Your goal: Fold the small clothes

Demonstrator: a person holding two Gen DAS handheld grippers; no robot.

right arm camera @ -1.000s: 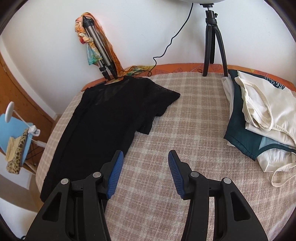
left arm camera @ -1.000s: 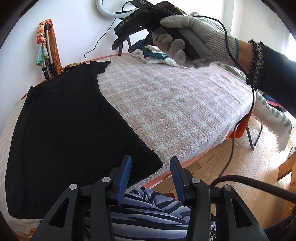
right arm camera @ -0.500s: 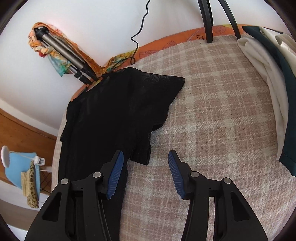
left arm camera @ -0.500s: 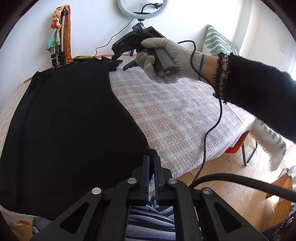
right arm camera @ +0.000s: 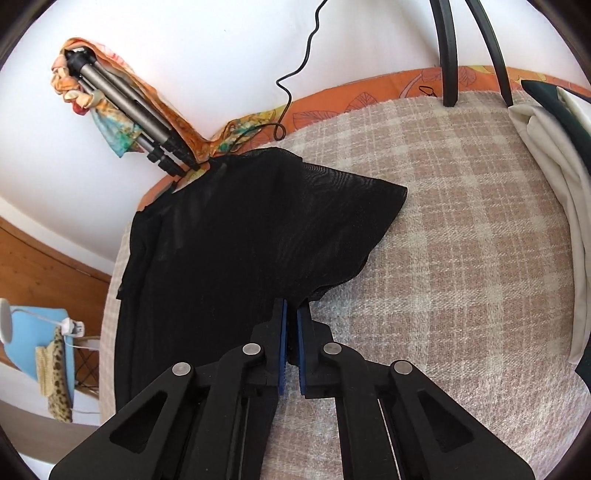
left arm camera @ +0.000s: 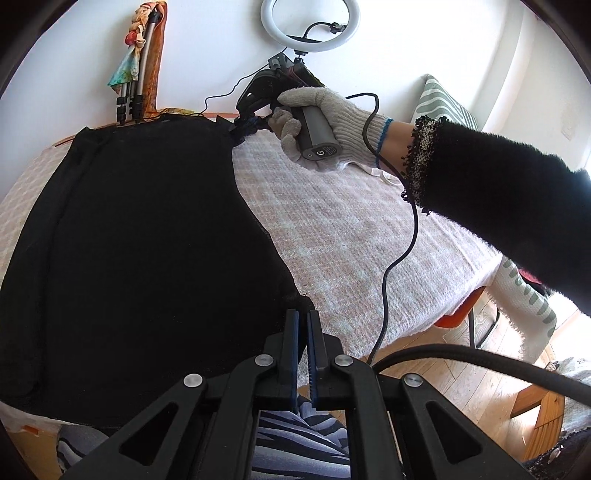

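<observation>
A black sheer top [left arm camera: 140, 236] lies spread on the checked blanket [left arm camera: 343, 229]. My left gripper [left arm camera: 302, 314] is shut on the top's near hem corner by the bed's front edge. In the right wrist view my right gripper [right arm camera: 291, 308] is shut on the lower edge of the black top's [right arm camera: 240, 236] sleeve, and the sleeve fans out above the pads. The left wrist view shows the right gripper [left arm camera: 243, 127] at the garment's far corner, held by a gloved hand [left arm camera: 321, 110] with a black sleeve.
Folded cream and dark green clothes [right arm camera: 554, 147] are stacked on the right of the blanket [right arm camera: 461, 258]. A ring light [left arm camera: 309, 22] and its tripod legs [right arm camera: 448, 48] stand at the back. A folded tripod wrapped in a scarf [right arm camera: 122, 107] leans on the wall. A cable [left arm camera: 399, 254] hangs from the hand.
Both grippers have closed on the black top: the left first on the hem corner, the right afterwards as it came down to the sleeve. The gloved hand moved to the garment's far corner.
</observation>
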